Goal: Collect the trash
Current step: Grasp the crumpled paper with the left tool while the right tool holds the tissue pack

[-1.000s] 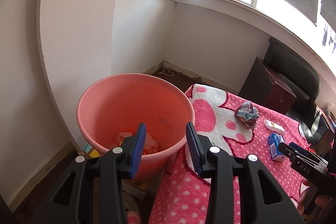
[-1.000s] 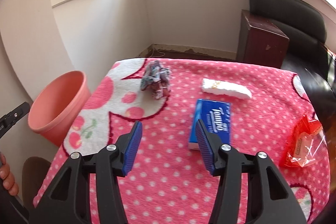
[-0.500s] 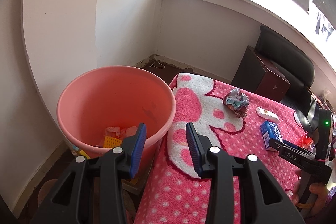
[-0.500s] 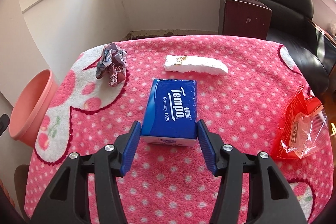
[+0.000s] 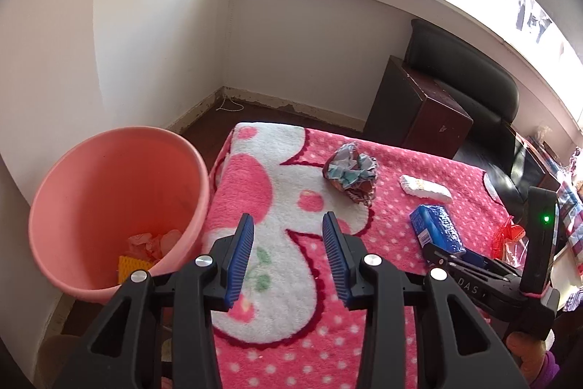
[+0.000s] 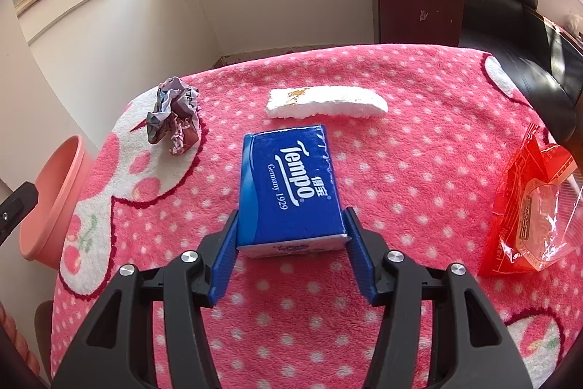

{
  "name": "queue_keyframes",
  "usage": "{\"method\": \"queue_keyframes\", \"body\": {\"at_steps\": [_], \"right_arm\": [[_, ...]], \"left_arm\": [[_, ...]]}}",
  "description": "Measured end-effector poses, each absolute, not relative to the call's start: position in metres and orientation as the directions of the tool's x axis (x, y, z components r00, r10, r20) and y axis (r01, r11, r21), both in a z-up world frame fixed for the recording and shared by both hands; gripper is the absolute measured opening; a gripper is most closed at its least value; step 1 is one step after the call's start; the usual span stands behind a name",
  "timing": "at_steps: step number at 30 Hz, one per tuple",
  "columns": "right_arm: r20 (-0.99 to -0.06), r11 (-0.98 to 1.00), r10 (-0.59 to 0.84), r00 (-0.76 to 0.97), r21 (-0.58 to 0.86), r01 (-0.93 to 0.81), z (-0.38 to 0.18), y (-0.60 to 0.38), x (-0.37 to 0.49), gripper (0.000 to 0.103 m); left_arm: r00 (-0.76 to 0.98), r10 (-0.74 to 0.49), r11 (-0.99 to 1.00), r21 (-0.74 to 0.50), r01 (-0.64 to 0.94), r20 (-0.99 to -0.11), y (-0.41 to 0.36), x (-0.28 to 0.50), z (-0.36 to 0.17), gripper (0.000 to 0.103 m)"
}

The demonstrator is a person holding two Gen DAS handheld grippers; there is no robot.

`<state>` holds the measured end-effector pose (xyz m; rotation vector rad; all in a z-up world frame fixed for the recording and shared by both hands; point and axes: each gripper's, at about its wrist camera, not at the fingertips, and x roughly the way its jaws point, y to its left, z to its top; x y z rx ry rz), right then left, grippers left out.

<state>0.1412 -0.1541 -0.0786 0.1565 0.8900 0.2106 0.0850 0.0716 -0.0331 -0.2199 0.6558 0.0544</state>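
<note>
A blue Tempo tissue pack point(image 6: 291, 185) lies on the pink dotted blanket point(image 6: 419, 177). My right gripper point(image 6: 291, 243) has its blue pads against both sides of the pack's near end; it also shows in the left wrist view point(image 5: 442, 248) with the pack point(image 5: 435, 230). A crumpled paper ball point(image 6: 175, 113) point(image 5: 351, 172), a white foam strip point(image 6: 326, 102) point(image 5: 424, 188) and a red plastic wrapper point(image 6: 533, 203) lie on the blanket. My left gripper point(image 5: 288, 256) is open and empty above the blanket's left part, right of the pink bin point(image 5: 65, 203), which holds some trash.
A dark wooden cabinet point(image 5: 415, 112) and a black chair point(image 5: 470, 72) stand behind the table. White walls and a bright window close the back. The bin point(image 6: 54, 199) stands on the floor off the table's left edge.
My right gripper moved forward onto the tissue pack and its pads closed against the pack's sides. My left gripper swung right, from over the bin to over the blanket.
</note>
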Motion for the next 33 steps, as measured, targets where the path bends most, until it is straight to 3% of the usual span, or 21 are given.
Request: {"method": "queue_keyframes", "body": {"at_steps": [10, 24, 26, 27, 31, 33], "right_arm": [[-0.757, 0.967, 0.25, 0.603, 0.225, -0.119, -0.079, -0.153, 0.141, 0.056], [-0.754, 0.962, 0.267, 0.6, 0.243, -0.123, -0.08, -0.155, 0.142, 0.058], [-0.752, 0.959, 0.281, 0.596, 0.251, -0.135, -0.08, -0.153, 0.141, 0.064], [-0.753, 0.959, 0.281, 0.595, 0.248, -0.14, -0.08, -0.152, 0.141, 0.064], [-0.753, 0.958, 0.284, 0.594, 0.25, -0.142, -0.08, -0.15, 0.141, 0.065], [-0.754, 0.958, 0.282, 0.593, 0.247, -0.143, -0.08, -0.148, 0.141, 0.065]], "left_arm": [[0.777, -0.101, 0.979, -0.201, -0.033, -0.621, 0.018, 0.154, -0.038, 0.038], [0.749, 0.028, 0.995, -0.055, -0.085, -0.661, -0.001, 0.208, -0.069, 0.038], [0.747, 0.027, 0.995, -0.057, -0.086, -0.664, 0.001, 0.209, -0.072, 0.033], [0.749, 0.016, 0.995, -0.064, -0.078, -0.662, 0.002, 0.208, -0.073, 0.022], [0.762, 0.005, 0.996, -0.068, -0.064, -0.648, 0.003, 0.2, -0.071, 0.011], [0.765, -0.005, 0.994, -0.086, -0.066, -0.644, 0.005, 0.194, -0.069, 0.01]]}}
